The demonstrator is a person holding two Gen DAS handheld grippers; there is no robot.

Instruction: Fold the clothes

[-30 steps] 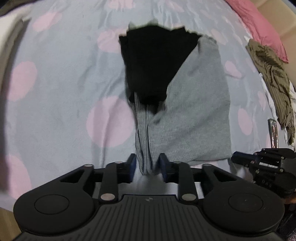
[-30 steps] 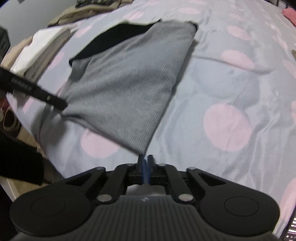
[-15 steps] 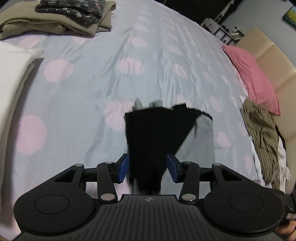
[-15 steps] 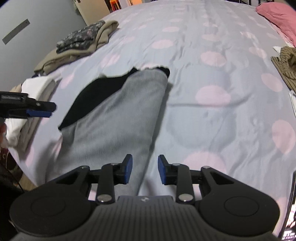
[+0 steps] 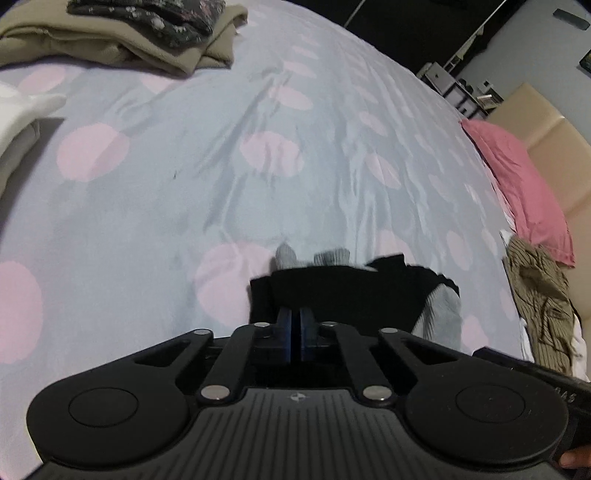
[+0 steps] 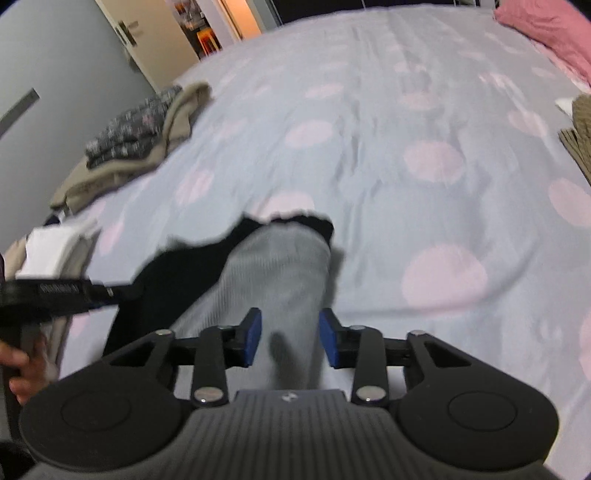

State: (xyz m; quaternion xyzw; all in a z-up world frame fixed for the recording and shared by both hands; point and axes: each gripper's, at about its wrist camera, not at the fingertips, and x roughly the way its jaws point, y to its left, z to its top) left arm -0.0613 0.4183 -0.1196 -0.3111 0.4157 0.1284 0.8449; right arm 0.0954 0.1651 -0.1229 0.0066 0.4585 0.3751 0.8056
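Left gripper: angled down over the black part of the garment; fingers pressed together, nothing visibly pinched.
Right gripper: angled down; fingers spread, grey cloth lying between them, pads not pressing.
Garment: one grey-and-black piece, flat on the bedspread near its front edge.
Open room: wide bare bedspread beyond the garment.
Far items: one folded pile far left, one pink pillow and one olive garment right.

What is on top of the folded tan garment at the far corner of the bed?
A dark floral-print garment lies folded on the tan garment. Whatever sits beneath the tan one, besides the bedspread, is covered.
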